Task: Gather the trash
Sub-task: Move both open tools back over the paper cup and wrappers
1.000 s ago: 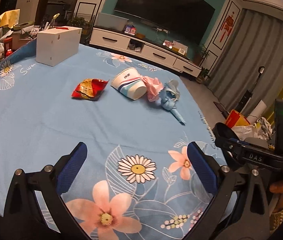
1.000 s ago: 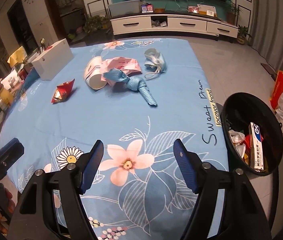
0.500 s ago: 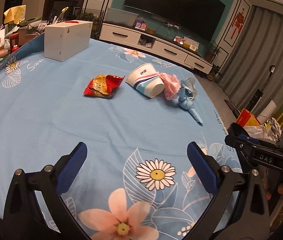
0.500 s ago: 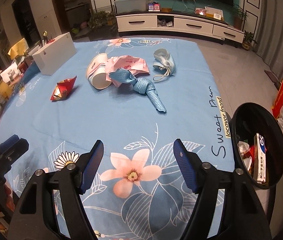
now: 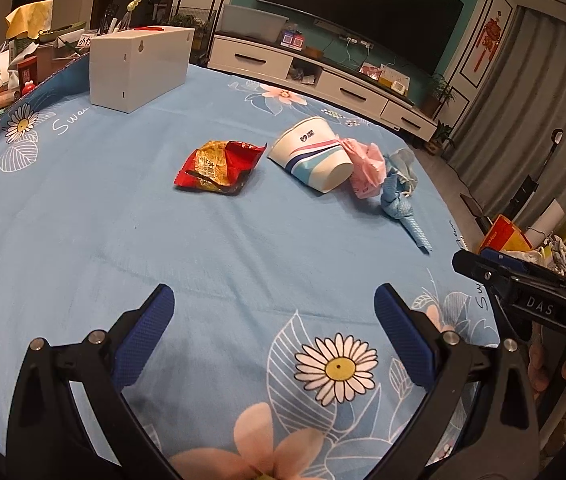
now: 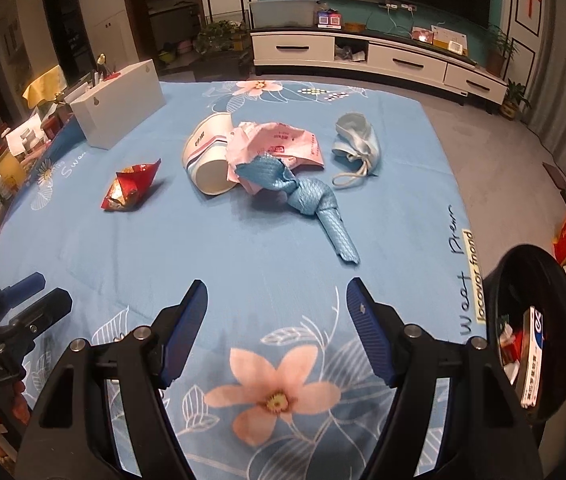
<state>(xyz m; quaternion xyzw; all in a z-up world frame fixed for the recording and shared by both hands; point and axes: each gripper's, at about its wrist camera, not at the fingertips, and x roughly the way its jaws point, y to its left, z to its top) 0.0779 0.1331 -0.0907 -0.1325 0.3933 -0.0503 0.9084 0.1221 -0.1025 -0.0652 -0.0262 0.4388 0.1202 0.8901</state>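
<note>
Blue flowered cloth (image 6: 131, 248) carries the trash at frame centre: snack wrapper (image 5: 219, 166), paper cup (image 5: 313, 154), pink wrapper (image 6: 279, 146), knotted blue cloth (image 6: 309, 196), face mask (image 6: 357, 144). All judged light and crushable; pinch wrapper edges or the cup rim. Left gripper (image 5: 274, 320) and right gripper (image 6: 277, 310) both stand open, empty. Only the right view shows the black bin (image 6: 503, 284).

Open blue cloth (image 6: 203, 248) ahead — clear up to the paper cup (image 6: 209, 160); white box (image 6: 119, 102) far left.
</note>
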